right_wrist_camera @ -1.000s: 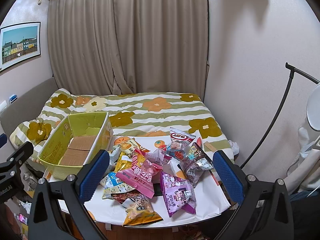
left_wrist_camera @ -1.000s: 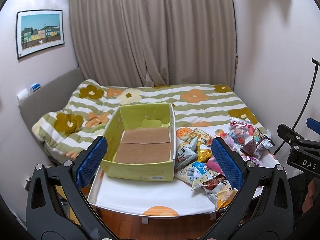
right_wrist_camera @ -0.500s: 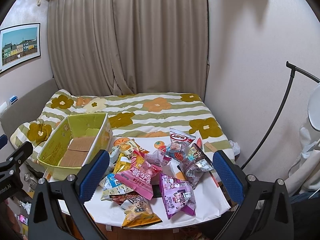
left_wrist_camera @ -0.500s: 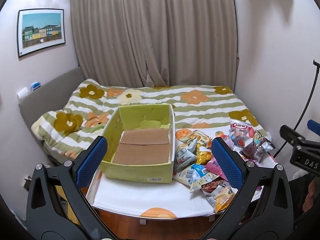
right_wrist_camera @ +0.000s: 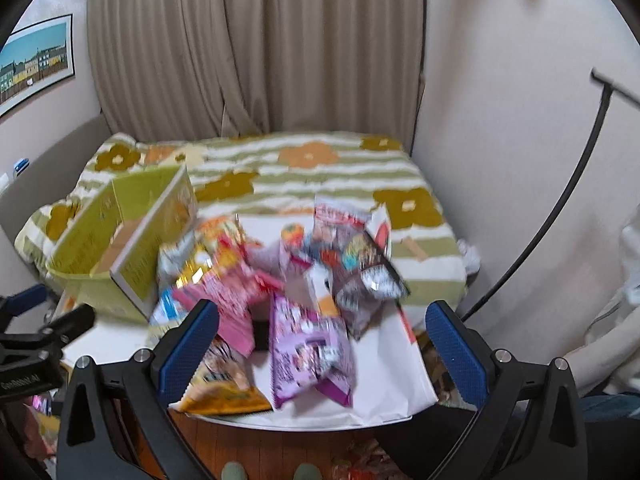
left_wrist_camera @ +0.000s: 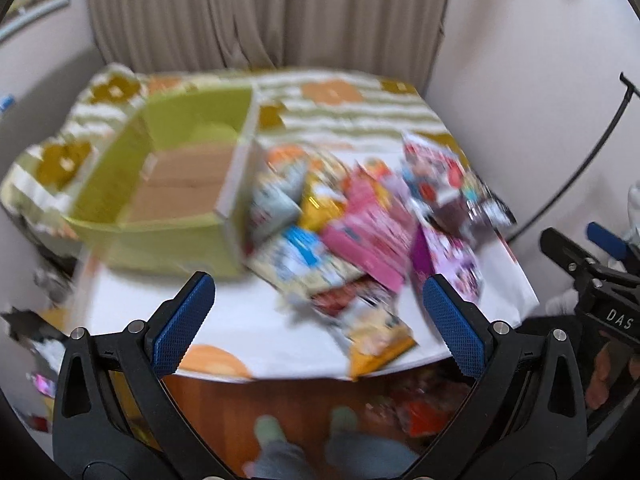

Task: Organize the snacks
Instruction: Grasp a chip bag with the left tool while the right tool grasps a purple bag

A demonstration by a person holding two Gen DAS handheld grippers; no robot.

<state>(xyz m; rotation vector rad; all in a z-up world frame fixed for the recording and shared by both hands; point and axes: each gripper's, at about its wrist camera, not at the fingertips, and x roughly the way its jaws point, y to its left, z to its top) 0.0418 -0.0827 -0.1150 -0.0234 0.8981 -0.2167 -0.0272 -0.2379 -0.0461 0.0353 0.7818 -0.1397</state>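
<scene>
A green cardboard box [left_wrist_camera: 168, 236] with a brown floor stands empty on the left of a low white table [left_wrist_camera: 248, 324]. Beside it on the right lies a heap of snack bags: a pink bag [left_wrist_camera: 372, 236], a purple bag [right_wrist_camera: 308, 344], a dark bag [right_wrist_camera: 368, 280] and a yellow bag [left_wrist_camera: 380, 340] at the front edge. My left gripper [left_wrist_camera: 318, 316] hangs open above the table's front edge, holding nothing. My right gripper [right_wrist_camera: 322, 348] is open too, over the purple bag, not touching it. Both views are motion-blurred.
A bed with a flowered, striped cover [right_wrist_camera: 320, 168] lies behind the table, and curtains [right_wrist_camera: 256, 48] hang beyond it. A black stand [right_wrist_camera: 560, 200] leans at the right wall. The person's socked feet [left_wrist_camera: 304, 428] are on the wood floor below, with more packets [left_wrist_camera: 420, 416] nearby.
Both grippers have moved forward and tilted down toward the table, so the box and snacks look larger and nearer. Both stay open. Nothing on the table has shifted.
</scene>
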